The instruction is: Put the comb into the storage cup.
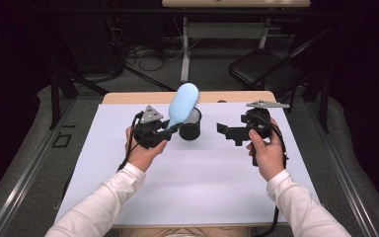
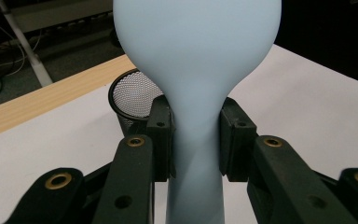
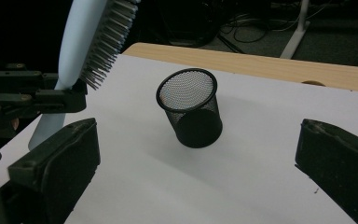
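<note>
A light blue hairbrush (image 1: 183,102) is tilted up and to the right, and my left gripper (image 1: 169,130) is shut on its handle. In the left gripper view the pads (image 2: 161,135) press on both sides of the narrow neck of the brush (image 2: 196,56). A black mesh cup (image 1: 190,126) stands upright on the white mat just right of the brush, below its head. My right gripper (image 1: 228,133) hovers to the right of the cup, open and pointing at it. In the right gripper view its wide-apart fingers (image 3: 65,158) frame the cup (image 3: 191,109), with the bristled brush (image 3: 95,42) at upper left.
A white mat (image 1: 192,187) covers the table, with a strip of wooden edge (image 1: 128,97) along the far side. Behind the table are a desk leg (image 1: 184,49), floor cables and a dark folding chair (image 1: 266,66).
</note>
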`<action>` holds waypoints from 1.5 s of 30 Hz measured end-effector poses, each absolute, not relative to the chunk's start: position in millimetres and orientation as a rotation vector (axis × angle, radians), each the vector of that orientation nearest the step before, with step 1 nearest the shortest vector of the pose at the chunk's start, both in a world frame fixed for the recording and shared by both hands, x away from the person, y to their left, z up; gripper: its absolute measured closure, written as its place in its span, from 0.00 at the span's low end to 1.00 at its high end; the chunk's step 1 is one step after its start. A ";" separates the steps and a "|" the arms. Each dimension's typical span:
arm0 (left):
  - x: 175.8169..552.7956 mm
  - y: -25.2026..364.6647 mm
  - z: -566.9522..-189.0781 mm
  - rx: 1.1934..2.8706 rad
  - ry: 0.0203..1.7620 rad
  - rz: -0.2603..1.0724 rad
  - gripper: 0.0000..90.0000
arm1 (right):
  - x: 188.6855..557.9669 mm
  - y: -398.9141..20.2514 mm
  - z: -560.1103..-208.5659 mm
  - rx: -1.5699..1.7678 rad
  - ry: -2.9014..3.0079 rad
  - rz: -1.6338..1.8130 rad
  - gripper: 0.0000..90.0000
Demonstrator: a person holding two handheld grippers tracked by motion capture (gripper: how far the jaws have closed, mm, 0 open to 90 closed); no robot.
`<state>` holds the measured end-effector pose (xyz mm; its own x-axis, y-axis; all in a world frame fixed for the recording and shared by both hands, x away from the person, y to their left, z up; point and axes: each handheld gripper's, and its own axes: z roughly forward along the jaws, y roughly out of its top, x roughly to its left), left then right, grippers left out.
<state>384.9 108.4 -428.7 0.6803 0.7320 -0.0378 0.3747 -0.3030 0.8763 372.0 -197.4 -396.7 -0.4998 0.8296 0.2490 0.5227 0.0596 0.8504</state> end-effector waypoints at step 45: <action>387.4 96.9 -436.1 1.901 0.851 0.447 0.78 | 405.4 -160.2 -379.2 1.426 2.139 1.434 0.00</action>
<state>387.4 96.9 -436.1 0.6884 0.7235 -0.0523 0.3681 -0.2864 0.8846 405.4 -160.2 -379.2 -0.5157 0.7927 0.3250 0.6018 0.0651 0.7960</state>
